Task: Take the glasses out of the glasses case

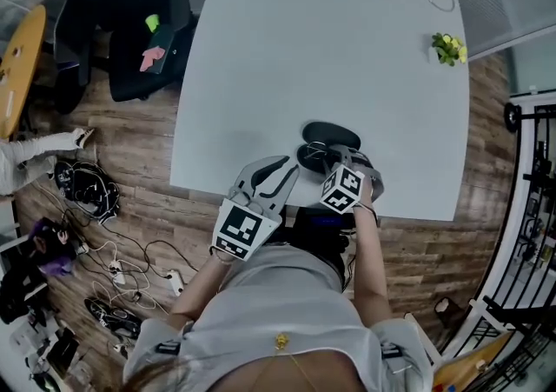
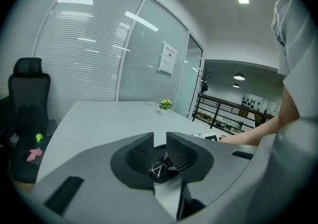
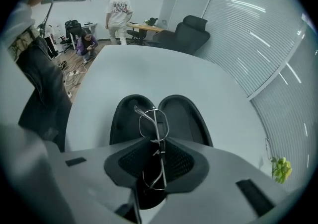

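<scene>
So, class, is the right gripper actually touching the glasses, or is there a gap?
Touching. The right gripper view shows the right gripper with its jaws closed on the folded wire glasses, the frame pinched between the pads, and the open glasses case behind.

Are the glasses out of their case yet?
Nearly. Done: the case lies open on the table. In hand: the right claw is shut on the glasses, holding them over the open case. The left claw is open and empty. Left: carry the glasses clear and set them down.
</scene>
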`<state>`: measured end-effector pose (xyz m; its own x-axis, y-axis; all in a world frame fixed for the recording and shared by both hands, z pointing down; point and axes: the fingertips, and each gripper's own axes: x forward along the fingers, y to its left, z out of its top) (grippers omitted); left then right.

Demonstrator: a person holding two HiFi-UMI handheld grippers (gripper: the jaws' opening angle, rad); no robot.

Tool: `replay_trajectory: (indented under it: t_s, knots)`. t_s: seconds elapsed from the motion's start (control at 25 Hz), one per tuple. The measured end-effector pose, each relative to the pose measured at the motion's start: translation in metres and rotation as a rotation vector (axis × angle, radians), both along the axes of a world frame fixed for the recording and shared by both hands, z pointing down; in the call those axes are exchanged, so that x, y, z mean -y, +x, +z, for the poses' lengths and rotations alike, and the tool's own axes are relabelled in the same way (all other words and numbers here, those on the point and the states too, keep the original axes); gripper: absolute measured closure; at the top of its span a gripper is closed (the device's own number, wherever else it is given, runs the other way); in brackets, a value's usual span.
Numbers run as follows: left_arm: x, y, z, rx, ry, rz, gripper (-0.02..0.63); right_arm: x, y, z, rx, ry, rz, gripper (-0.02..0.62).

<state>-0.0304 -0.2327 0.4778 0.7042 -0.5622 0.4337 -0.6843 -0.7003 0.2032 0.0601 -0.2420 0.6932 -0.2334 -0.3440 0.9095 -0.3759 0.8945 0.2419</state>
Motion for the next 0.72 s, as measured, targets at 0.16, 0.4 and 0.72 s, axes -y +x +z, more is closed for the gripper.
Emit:
replay_trajectory:
  t_s: [0.16, 0.4, 0.72]
  knots:
    - [0.0008, -0.0024, 0.0013, 0.002, -0.003, -0.011, 0.520, 0.0025, -0.0004, 0.0040, 0.005, 0.001, -0.006, 0.503]
    - [0.0006, -0.0001, 0.0020, 0.001, -0.005, -0.008, 0.520, 0.0023, -0.0014, 0.0045, 0.007, 0.006, -0.027, 0.537]
    - [-0.0031, 0.0047, 0.0019, 0.000, -0.003, 0.017, 0.520, 0.0044, -0.0012, -0.0027, 0.014, 0.031, -0.021, 0.543]
